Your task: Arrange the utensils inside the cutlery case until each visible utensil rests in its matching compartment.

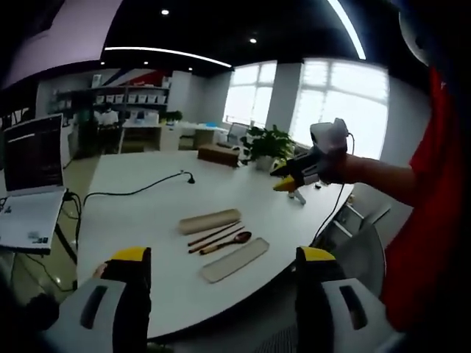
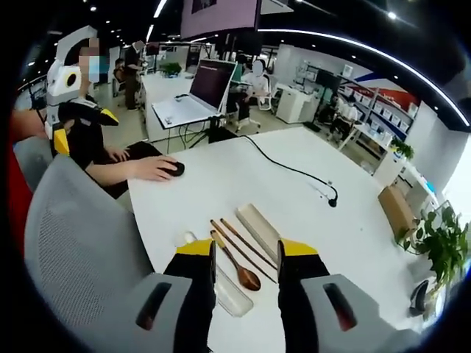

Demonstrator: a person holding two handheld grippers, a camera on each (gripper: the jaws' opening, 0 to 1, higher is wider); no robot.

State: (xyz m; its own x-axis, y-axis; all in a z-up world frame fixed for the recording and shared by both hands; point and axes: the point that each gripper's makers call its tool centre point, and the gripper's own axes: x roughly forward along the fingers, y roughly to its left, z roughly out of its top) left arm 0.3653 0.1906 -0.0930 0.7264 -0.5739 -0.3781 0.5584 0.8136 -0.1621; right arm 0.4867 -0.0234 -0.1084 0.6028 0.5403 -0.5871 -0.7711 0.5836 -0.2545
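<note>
The spoon (image 1: 229,241) (image 2: 237,266) lay on the white bench (image 1: 147,209) (image 2: 221,180), its bowl toward the bench's near edge in the right gripper view. Two chopsticks (image 1: 213,236) (image 2: 243,246) lay just beside it, roughly parallel. These three sat between the two halves of the case: the tan tray (image 1: 210,220) (image 2: 258,223) on one side and the pale lid (image 1: 235,259) (image 2: 229,291) on the other. None of the utensils rested inside either half.

The left gripper (image 1: 224,283) hung above the bench's near edge, well back from the case, its jaws spread apart and holding nothing. The right gripper (image 2: 246,276) hovered over the lid and spoon, its jaws parted and empty; in the left gripper view it appeared at (image 1: 283,182), raised over the far side of the bench in a hand.

A black cable (image 1: 140,190) (image 2: 294,170) ran across the bench. A laptop (image 1: 29,184) (image 2: 195,92) stood on a neighbouring desk. A potted plant (image 1: 266,145) (image 2: 441,243) and a brown box (image 1: 218,154) (image 2: 397,209) sat toward the bench's far end. A grey chair (image 2: 73,243) stood by the bench, and a seated person's hand rested on a mouse (image 2: 173,168).
</note>
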